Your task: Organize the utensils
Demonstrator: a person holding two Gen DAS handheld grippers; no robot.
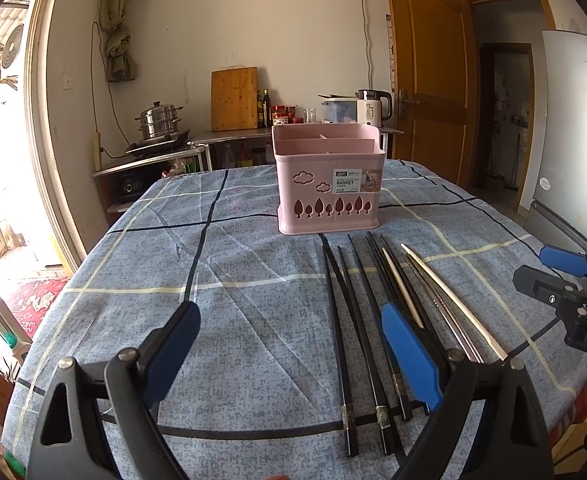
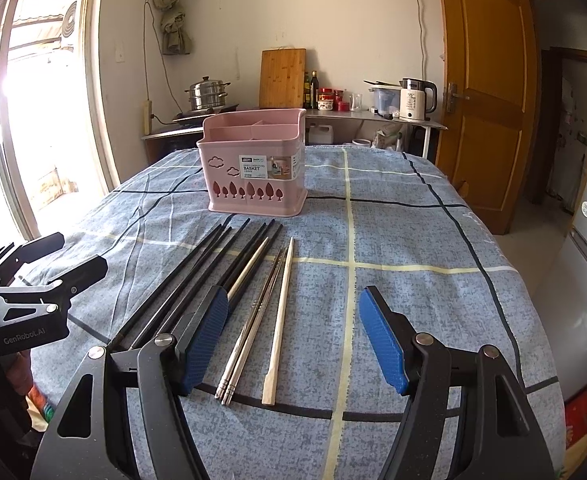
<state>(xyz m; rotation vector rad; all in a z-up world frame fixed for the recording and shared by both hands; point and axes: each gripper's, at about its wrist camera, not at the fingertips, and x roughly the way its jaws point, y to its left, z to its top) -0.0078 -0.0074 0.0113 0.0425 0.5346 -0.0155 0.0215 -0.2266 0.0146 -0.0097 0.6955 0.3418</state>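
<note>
A pink utensil basket [image 1: 328, 184] with divided compartments stands upright mid-table; it also shows in the right wrist view [image 2: 255, 178]. In front of it lie several black chopsticks [image 1: 343, 320], a metal pair [image 2: 253, 320] and two pale wooden chopsticks [image 2: 279, 320]. My left gripper [image 1: 289, 320] is open and empty, hovering over the cloth left of the black chopsticks. My right gripper [image 2: 293, 320] is open and empty, its jaws either side of the metal and wooden chopsticks, above them.
The table carries a blue checked cloth [image 1: 233, 280]. A counter behind holds a steel pot [image 1: 160, 120], a cutting board [image 1: 234, 99], bottles and a kettle [image 1: 373, 108]. A wooden door [image 1: 429, 92] stands open at right; a white fridge [image 1: 573, 128] is at far right.
</note>
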